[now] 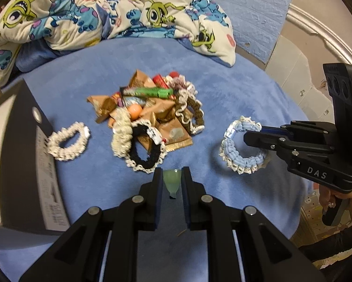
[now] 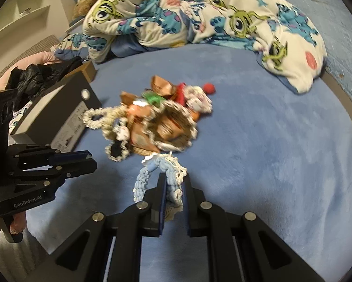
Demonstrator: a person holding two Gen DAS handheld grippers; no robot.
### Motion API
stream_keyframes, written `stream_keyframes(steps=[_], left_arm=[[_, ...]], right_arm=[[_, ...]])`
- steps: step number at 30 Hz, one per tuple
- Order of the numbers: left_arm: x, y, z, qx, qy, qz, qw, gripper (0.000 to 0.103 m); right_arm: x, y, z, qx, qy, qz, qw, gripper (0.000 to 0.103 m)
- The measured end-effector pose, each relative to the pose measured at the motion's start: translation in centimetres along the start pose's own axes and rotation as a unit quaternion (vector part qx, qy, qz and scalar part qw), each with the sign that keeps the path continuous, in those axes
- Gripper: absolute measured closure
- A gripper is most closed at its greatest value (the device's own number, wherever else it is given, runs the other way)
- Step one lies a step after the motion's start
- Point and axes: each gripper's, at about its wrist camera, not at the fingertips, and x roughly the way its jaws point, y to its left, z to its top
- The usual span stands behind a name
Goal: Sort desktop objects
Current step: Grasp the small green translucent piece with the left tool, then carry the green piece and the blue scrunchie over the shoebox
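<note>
Scrunchie (image 2: pixel 161 176), pale blue, hangs clamped in the right tool (image 2: pixel 173 188) above the bed (image 2: pixel 269 152); left tool (image 1: pixel 172 183) is clamped on a small green cup (image 1: pixel 172 182); carry both clear of the pile (image 1: pixel 147 117), keeping grips firm so neither slips.

You have bare blue plush bedcover (image 2: pixel 258 145) right of the cluttered wrapper-and-scrunchie pile (image 1: pixel 150 117). A dark cardboard box (image 1: pixel 18 145) blocks the left. The rumpled cartoon-print quilt (image 1: pixel 110 11) walls the far side.
</note>
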Motion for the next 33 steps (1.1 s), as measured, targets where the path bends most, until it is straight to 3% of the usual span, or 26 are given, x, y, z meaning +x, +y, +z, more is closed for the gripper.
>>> stream_keyframes(steps=[16, 33], left_arm=[[-10.5, 4.9, 1.5, -0.016, -0.058, 0.035, 0.9976, 0.087], [-17.8, 16.3, -2.8, -0.073, -0.078, 0.104, 0.9888, 0.087]], right_arm=[[-4.1, 9.6, 5.7, -0.092, -0.032, 0.021, 0.995, 0.091], [-3.3, 23.0, 9.7, -0.169, -0.05, 0.066, 0.982, 0.091]])
